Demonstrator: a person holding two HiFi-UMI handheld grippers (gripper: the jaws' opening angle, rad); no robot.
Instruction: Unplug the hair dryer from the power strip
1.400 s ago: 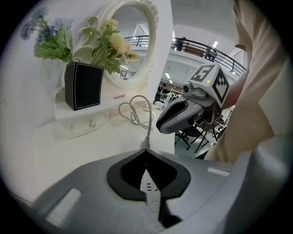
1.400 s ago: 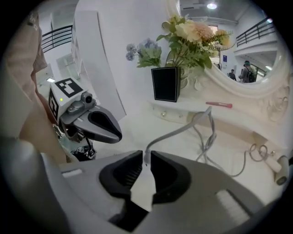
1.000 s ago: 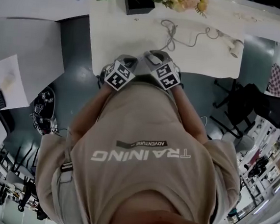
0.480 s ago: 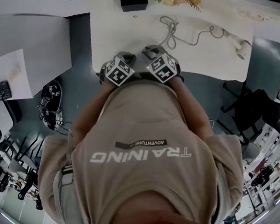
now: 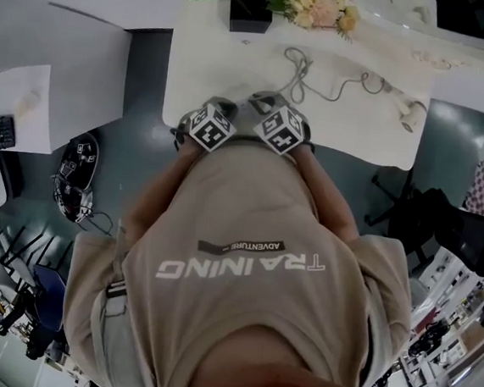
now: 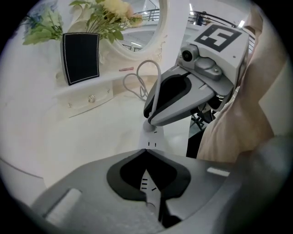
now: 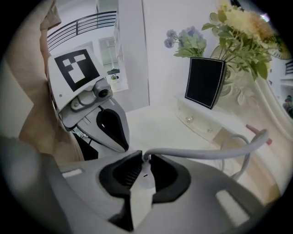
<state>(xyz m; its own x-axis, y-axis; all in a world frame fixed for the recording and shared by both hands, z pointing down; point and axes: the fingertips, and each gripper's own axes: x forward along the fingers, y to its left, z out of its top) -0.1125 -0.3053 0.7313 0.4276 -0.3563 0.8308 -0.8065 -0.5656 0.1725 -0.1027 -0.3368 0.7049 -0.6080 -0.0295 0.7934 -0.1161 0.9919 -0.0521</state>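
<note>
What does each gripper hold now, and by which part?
Right gripper: jaws closing on the hair dryer's plug, where its cable leaves; firm grip not certain. Left gripper: jaws together above the power strip, holding nothing.

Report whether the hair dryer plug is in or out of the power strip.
In: the round white plug sits flush on the white plastic power strip, grey cable rising.

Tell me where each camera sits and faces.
Head view: above the person, facing steeply down at the white table; torso, left gripper and right gripper show.
Left gripper view: rides the left gripper, facing the power strip; right gripper shows.
Right gripper view: rides the right gripper, jaws closing round the plug; left gripper shows.
Both gripper views share the black vase.
</note>
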